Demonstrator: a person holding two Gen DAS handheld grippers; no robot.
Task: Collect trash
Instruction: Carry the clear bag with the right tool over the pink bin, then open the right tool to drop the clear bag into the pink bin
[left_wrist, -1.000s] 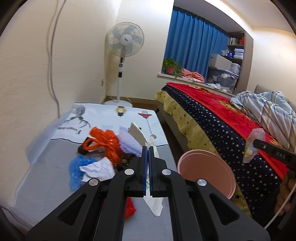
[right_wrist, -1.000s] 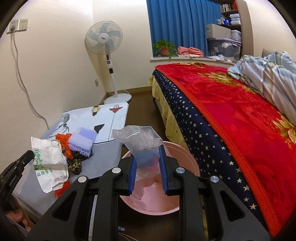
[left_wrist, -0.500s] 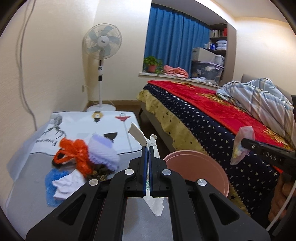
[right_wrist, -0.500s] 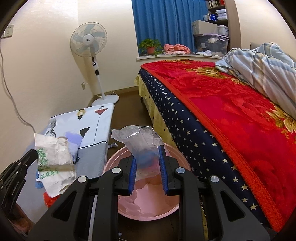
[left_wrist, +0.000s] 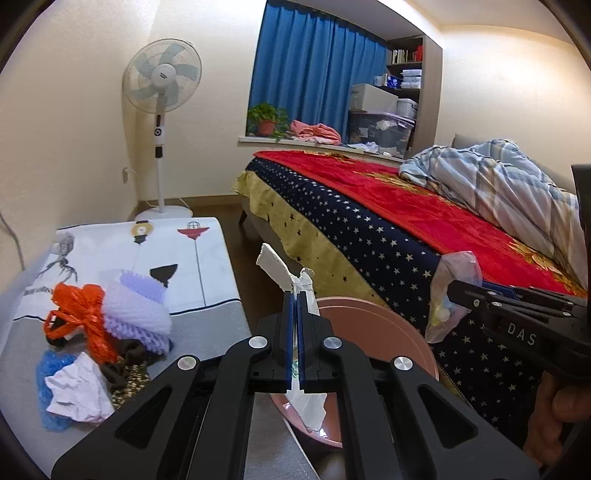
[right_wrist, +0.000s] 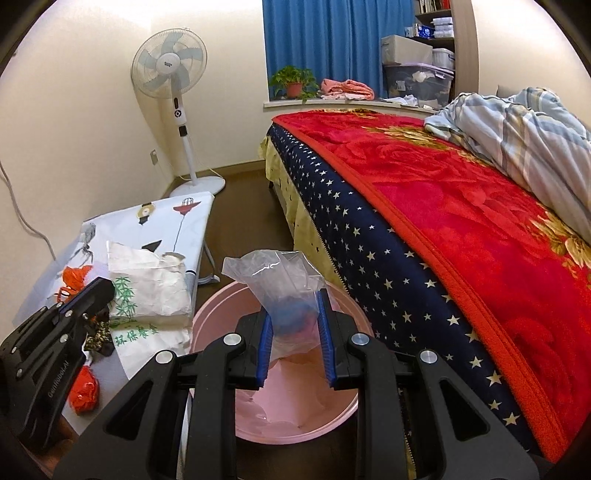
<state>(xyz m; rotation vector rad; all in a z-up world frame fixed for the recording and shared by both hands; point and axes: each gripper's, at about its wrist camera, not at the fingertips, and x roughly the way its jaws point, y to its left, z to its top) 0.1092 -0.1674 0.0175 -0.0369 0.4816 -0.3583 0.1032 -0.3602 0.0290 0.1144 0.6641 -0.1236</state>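
Bedroom floor space between a low cloth-covered bench (left_wrist: 207, 258) and the bed (right_wrist: 461, 229) holds one round pink plastic basin (right_wrist: 218, 314), nearest of all and directly under both tools.

The right gripper (right_wrist: 295, 343) has its blue fingers (right_wrist: 266, 347) partly apart, pressed on one crumpled clear plastic bag (right_wrist: 280, 288) that hangs over the basin. It is feather-light, soft and slippery film, so a pinch across the gathered middle suits it best; on letting go it may cling to the pads rather than drop.

The left gripper (left_wrist: 295, 332) is fully closed on one torn white paper wrapper printed with green bamboo (right_wrist: 147, 295), held at the basin's near rim. It looks light and a little stiff, but it tears easily, so it is better taken well in from its ragged edge.

Further off, on the bench, lie what I count as five or six loose pieces: an orange plastic bag (left_wrist: 81, 314), a lilac foam net sleeve (left_wrist: 136, 310), a crumpled white paper ball (left_wrist: 77, 395), a blue foam net (left_wrist: 44, 369), some dark patterned scraps (left_wrist: 125, 373), and a small red lump (right_wrist: 85, 391) whose make I cannot tell. All look light and crushable, best pinched at a fold.

Beyond stand one white pedestal fan (left_wrist: 162, 81) and blue curtains (left_wrist: 314, 74).
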